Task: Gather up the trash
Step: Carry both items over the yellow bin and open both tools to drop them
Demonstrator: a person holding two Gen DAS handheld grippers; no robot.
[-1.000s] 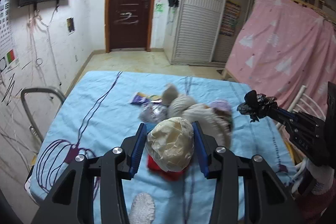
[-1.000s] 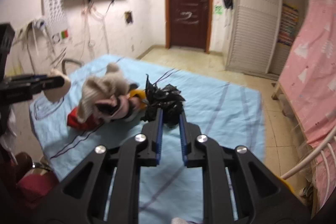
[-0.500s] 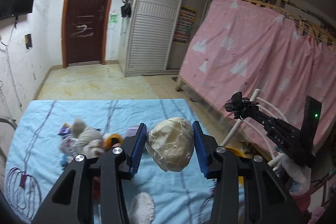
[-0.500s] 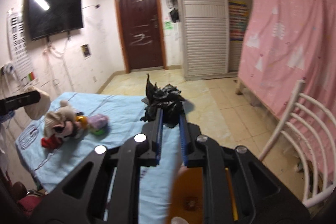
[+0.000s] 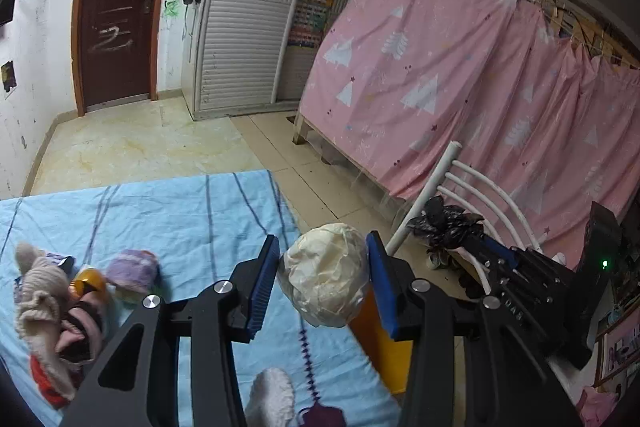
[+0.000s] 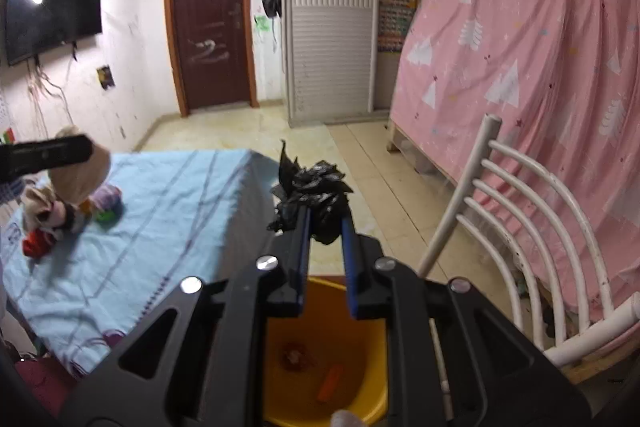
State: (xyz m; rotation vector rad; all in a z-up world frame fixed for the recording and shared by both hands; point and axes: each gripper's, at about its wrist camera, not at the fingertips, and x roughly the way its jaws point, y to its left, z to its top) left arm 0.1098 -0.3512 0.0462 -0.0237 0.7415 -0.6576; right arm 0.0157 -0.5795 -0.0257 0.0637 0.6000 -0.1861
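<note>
My left gripper (image 5: 323, 281) is shut on a crumpled cream paper ball (image 5: 326, 285) and holds it in the air over the right edge of the blue-covered table (image 5: 192, 211). My right gripper (image 6: 324, 223) is shut on a crumpled black plastic bag (image 6: 314, 195) and holds it above an orange bin (image 6: 320, 363) that stands on the floor beside the table. The bin holds a few scraps. In the left wrist view the right gripper (image 5: 460, 239) with the black bag (image 5: 444, 223) is at the right, and a side of the bin (image 5: 376, 339) shows below.
A pile of soft toys and small items (image 5: 60, 291) lies on the table's left part. A white chair (image 6: 520, 211) stands right of the bin. A pink curtain (image 6: 520, 67) hangs behind it. A white fluffy item (image 5: 270, 399) lies near the table's front edge.
Both grippers have swung right, away from the toy pile toward the table's right edge. The orange bin has come into full view under the right gripper. Both still hold their trash.
</note>
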